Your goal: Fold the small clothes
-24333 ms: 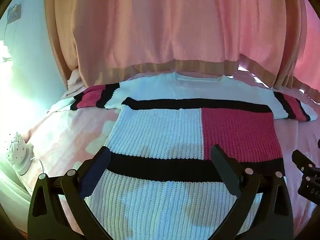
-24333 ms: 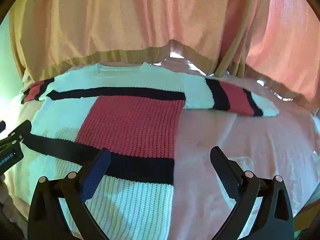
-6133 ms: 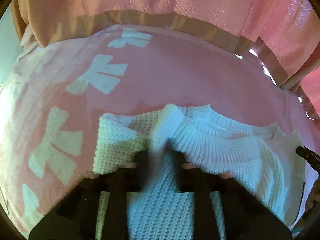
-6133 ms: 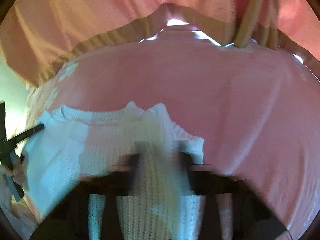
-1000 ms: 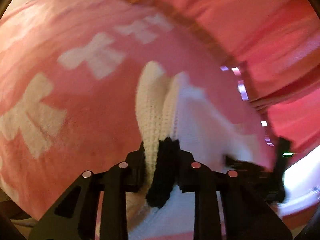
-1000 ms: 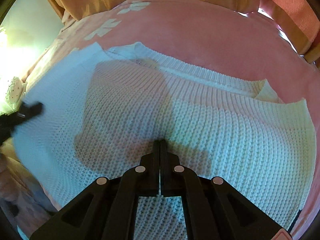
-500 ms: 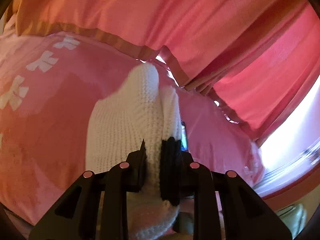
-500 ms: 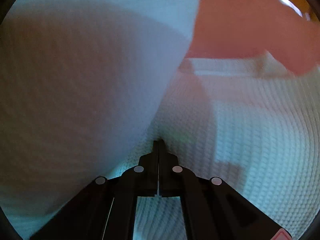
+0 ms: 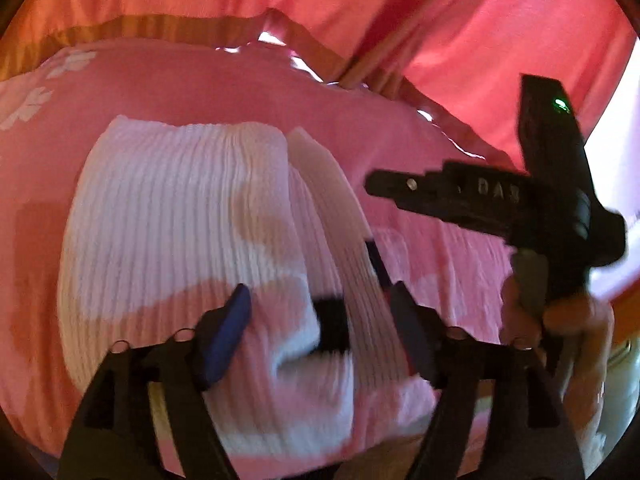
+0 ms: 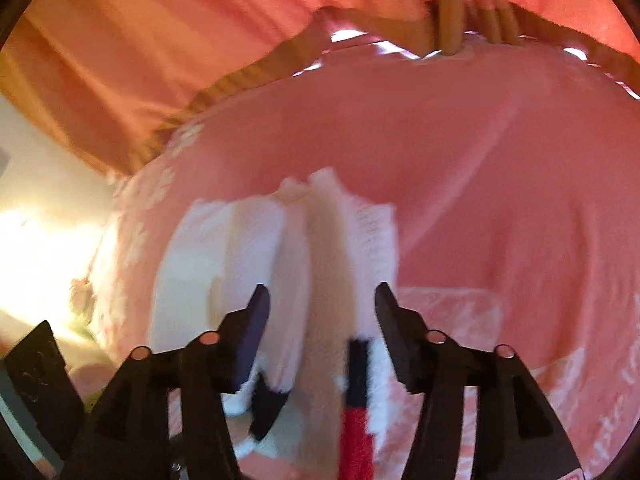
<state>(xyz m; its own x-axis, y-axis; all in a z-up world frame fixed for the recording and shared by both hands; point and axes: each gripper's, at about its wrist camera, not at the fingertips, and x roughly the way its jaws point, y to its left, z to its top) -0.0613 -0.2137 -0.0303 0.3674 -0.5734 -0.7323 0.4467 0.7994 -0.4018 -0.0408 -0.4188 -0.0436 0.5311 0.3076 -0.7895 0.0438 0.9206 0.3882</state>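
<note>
Folded sweater (image 9: 192, 216) lies on the pink bedspread (image 9: 192, 84), a thick bundle of chunky white rib knit. Ribs run lengthwise over a rounded top face; far edge is softly scalloped. A second folded layer stands along its right side as a narrow ridge. Black band shows at the near end, just between the finger pads.

Left gripper (image 9: 320, 324): black plastic frame, jaws spread, having just been opening. Near end of the sweater sits between the fingers, but the pads are not pressing on it. Left pad looks dark blue, flat and oblong.

Right gripper (image 10: 320, 320): same build, jaws spread, also just been opening. From this view the sweater (image 10: 280, 264) reads as several upright white folds, blurred, with a black stripe and a red knit strip at the near end between the fingers. Cloth passes between the fingers; pads stand clear of it.

In the left wrist view the right gripper (image 9: 384, 184) appears side-on at the right, its fingers lined up so no gap shows, held by a hand (image 9: 560, 320) at the handle.

Bedspread is soft, matte, with pale flower-like prints (image 9: 32, 104) toward the left. Pink-orange curtain (image 10: 160, 32) hangs behind in long folds, tan hem band at the bottom.
</note>
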